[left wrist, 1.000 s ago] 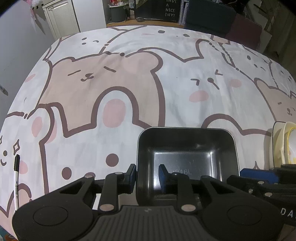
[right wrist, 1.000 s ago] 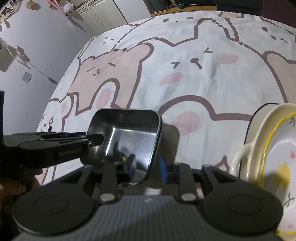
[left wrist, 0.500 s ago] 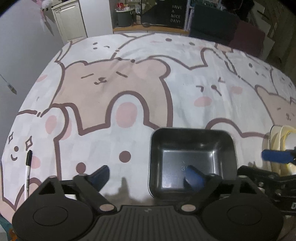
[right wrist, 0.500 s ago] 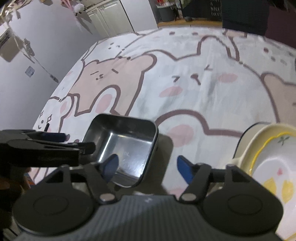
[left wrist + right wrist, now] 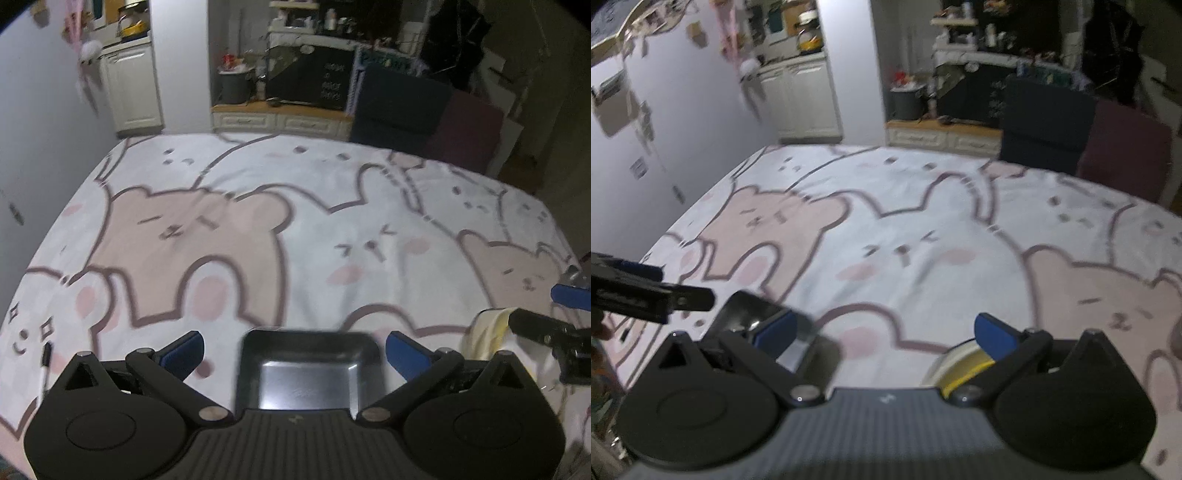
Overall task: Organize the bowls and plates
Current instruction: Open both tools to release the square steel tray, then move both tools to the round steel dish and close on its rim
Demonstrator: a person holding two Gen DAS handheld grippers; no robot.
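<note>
We see the metal tray (image 5: pixel 308 369) lying on the bear-print cloth (image 5: pixel 295 229), between the opening, untouching jaws of the left gripper (image 5: pixel 295 350). The right gripper (image 5: pixel 884 330) is opening too, empty; the yellow-rimmed plates (image 5: pixel 960 363) sit just right of the tray.

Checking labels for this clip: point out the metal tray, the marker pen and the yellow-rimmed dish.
metal tray (image 5: pixel 306 382), left wrist view, on its shiny floor.
marker pen (image 5: pixel 45 363), left wrist view, on its barrel.
yellow-rimmed dish (image 5: pixel 964 363), right wrist view, on its rim.

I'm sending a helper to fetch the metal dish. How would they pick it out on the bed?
Look at the cartoon-bear bedsheet, at its near edge. The metal dish sits there, left of the cream and yellow plates. It alone is dark, shiny, and rectangular with rounded corners.
</note>
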